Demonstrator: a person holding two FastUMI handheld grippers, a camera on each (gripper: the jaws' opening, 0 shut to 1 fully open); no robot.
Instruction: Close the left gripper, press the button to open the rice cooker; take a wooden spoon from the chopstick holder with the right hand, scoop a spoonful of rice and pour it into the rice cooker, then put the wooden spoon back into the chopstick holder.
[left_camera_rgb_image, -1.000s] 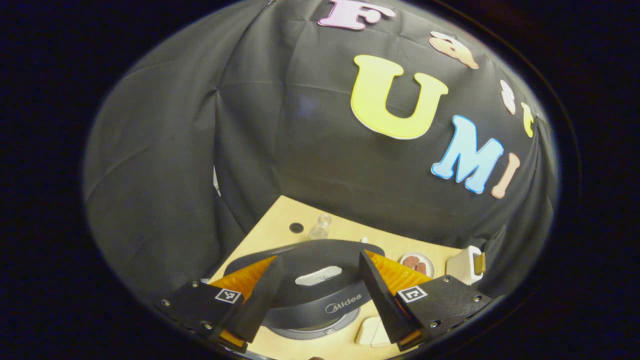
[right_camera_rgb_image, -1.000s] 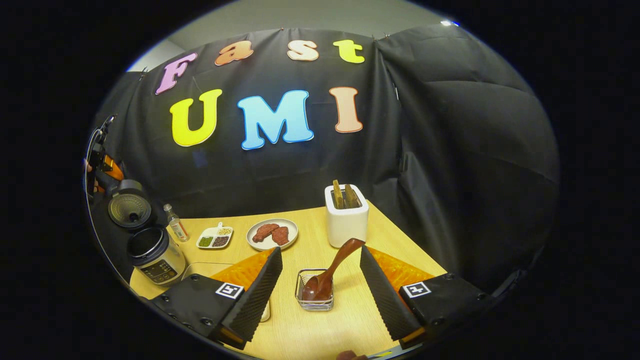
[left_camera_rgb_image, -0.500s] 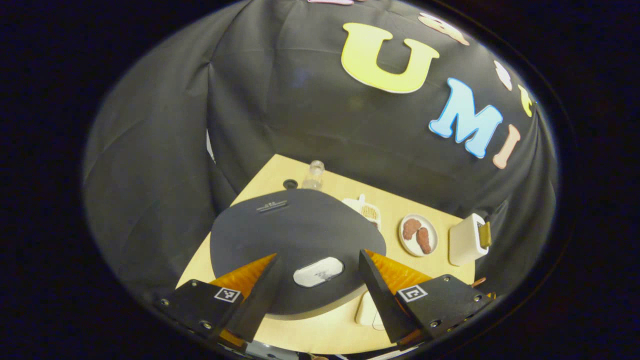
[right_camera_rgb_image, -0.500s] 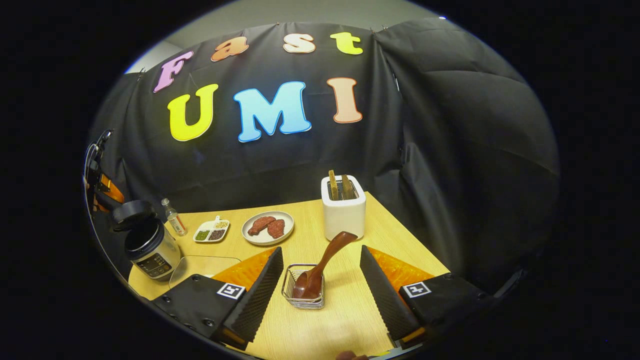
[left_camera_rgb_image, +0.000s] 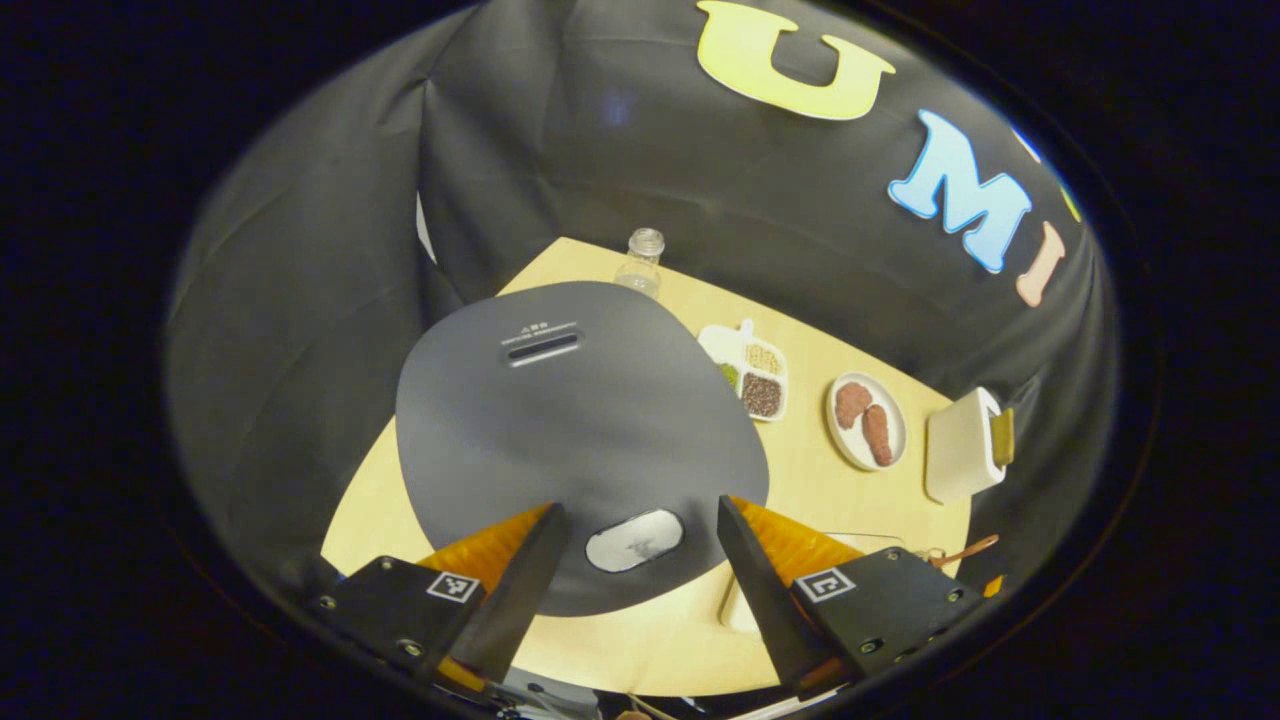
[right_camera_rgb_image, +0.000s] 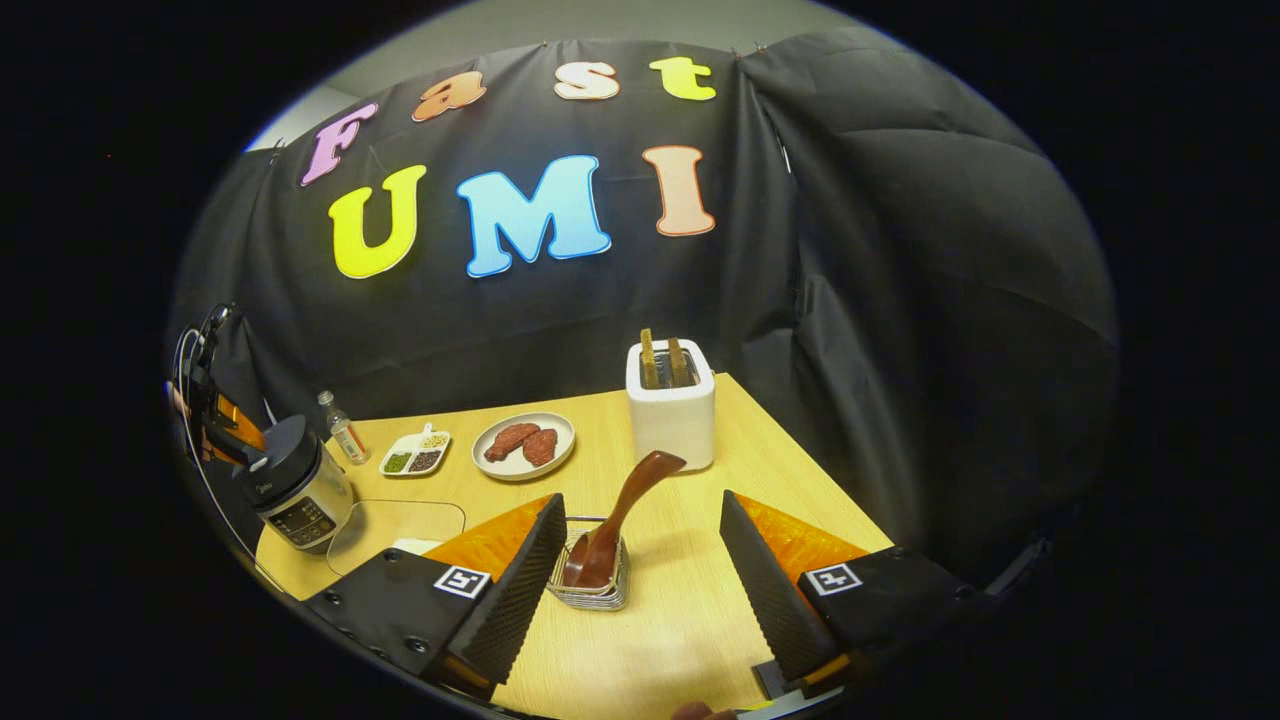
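Left gripper view: the left gripper (left_camera_rgb_image: 635, 555) hovers over the rice cooker (left_camera_rgb_image: 580, 420), lid down, jaws spread either side of its pale button (left_camera_rgb_image: 634, 541). Clench first, then press squarely.

Right gripper view: the right gripper (right_camera_rgb_image: 640, 560) waits released, the wooden spoon (right_camera_rgb_image: 618, 520) leaning in the chopstick holder (right_camera_rgb_image: 590, 588) on the worktop (right_camera_rgb_image: 680, 640).

L cam above cooker (left_camera_rgb_image: 580, 440); R cam faces table (right_camera_rgb_image: 690, 610).
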